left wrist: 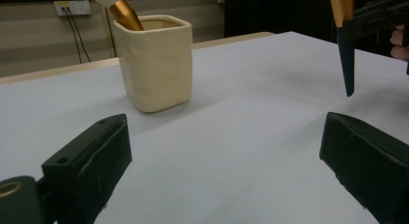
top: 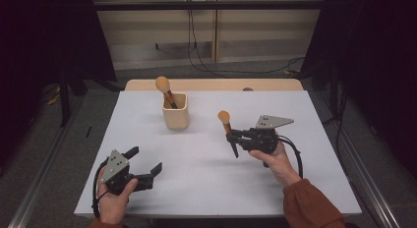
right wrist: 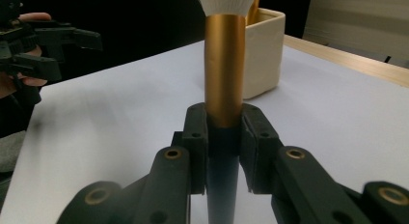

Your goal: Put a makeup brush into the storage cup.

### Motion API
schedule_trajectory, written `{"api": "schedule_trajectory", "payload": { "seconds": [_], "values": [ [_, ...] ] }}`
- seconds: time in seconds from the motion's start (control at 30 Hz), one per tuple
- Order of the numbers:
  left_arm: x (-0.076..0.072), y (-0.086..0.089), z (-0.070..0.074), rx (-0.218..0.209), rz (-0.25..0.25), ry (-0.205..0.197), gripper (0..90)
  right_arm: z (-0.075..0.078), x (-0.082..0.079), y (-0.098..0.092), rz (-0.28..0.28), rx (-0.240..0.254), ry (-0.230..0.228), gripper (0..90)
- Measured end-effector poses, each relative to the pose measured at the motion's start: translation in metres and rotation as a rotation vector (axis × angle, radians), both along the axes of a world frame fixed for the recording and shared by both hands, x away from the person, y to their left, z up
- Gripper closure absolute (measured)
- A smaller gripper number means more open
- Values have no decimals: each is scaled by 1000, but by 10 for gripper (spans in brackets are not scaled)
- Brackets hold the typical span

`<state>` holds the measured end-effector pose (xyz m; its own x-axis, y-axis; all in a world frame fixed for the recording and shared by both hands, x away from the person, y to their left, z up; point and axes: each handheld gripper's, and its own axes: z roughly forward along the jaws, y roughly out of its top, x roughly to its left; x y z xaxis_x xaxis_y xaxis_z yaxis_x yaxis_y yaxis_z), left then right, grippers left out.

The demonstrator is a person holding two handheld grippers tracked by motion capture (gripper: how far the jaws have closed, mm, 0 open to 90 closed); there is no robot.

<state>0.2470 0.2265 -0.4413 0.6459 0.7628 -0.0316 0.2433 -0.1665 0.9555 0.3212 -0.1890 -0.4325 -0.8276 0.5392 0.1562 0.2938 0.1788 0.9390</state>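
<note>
High view: right gripper clamped on brush, mid-table, right of centre. Held upright, a bit tilted; round orange-tan head up, dark pointed handle tip down, just off the sheet. Hand under it, rust sleeve in from bottom right. Cup, cream, squarish, further back & left of centre, w/ 2nd brush leaning in it, head out over the rim. Held brush well apart from cup. Left gripper near front left corner, jaws spread wide, nothing between. Grey plate on top of each gripper. White table, wood strip along far edge.

Left gripper view: two black jaws low at left & right, wide gap, bare white sheet between. Cup ahead on left, gold ferrule of 2nd brush poking out. Top right: brush hanging tip-down in other gripper, dark point above sheet, not touching.

Right gripper view: pads pinched on brush right where gold ferrule meets dark handle; white bristles cut off at top. Cup behind, just right of ferrule. Left gripper far left, open, fingers round its body.
</note>
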Motion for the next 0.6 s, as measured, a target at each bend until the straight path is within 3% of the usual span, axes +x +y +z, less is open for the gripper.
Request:
{"api": "schedule_trajectory", "payload": {
  "seconds": [0.23,0.43,0.53,0.6],
  "values": [
    [3,-10,10,-32,14,-27,38,1,-3,4,7,16,-3,744],
    [8,-23,18,-29,-28,-32,38,0,-6,9,27,16,-6,744],
    [12,-31,21,-5,-55,-31,38,2,-7,11,34,14,-7,744],
    [14,-34,23,-20,-62,-30,38,3,-9,12,34,24,-11,744]
  ]
}}
